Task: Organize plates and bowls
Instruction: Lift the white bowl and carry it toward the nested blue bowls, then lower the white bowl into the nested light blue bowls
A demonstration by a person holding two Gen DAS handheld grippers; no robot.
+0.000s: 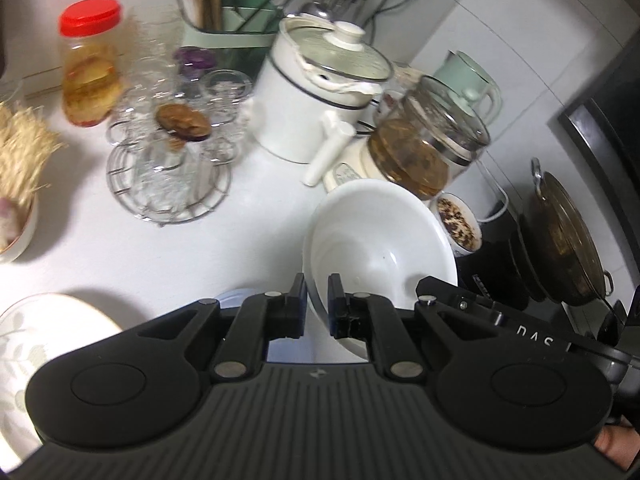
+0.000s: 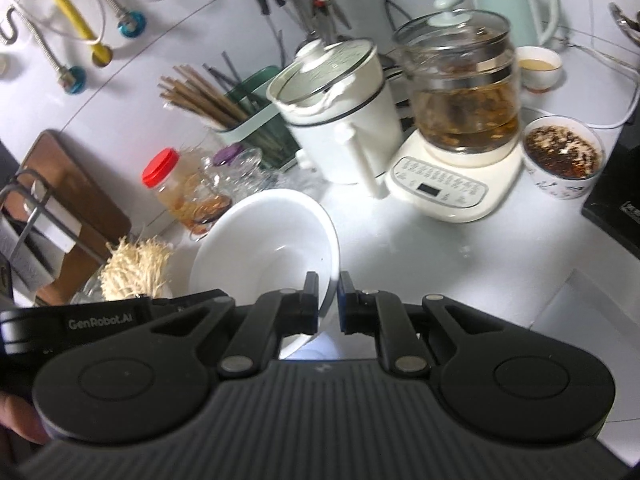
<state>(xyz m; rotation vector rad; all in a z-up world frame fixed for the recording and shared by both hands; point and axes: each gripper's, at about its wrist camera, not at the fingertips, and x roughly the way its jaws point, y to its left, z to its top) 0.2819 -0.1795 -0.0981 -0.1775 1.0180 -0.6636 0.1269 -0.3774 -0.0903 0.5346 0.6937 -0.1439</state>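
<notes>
Both units are clamped on the same white bowl [image 1: 380,236], one on each side of its rim. The left hand-held gripper [image 1: 317,300] is closed on the rim section nearest its camera, one pad outside the wall and one inside; the right hand-held gripper [image 2: 329,298] is closed likewise on the opposite section of the rim. A two-point grip of this kind suits a wide, smooth bowl: a single pinch on one edge would probably let it swing or slip, whereas opposed grips hold it steady. The bowl appears tilted and clear of the worktop [image 1: 248,216], judging by its raised near wall, though contact underneath cannot be confirmed. It sits in front of the white electric pot [image 1: 320,92] and the glass kettle [image 2: 464,92] on its control base, both set back against the wall, which leaves the front of the worktop free for handling. A patterned plate [image 1: 48,340] lies at the left edge of the left view, near the bowl, and is a likely stacking partner. A small filled bowl [image 2: 562,160] stands well to the right and is best avoided.
</notes>
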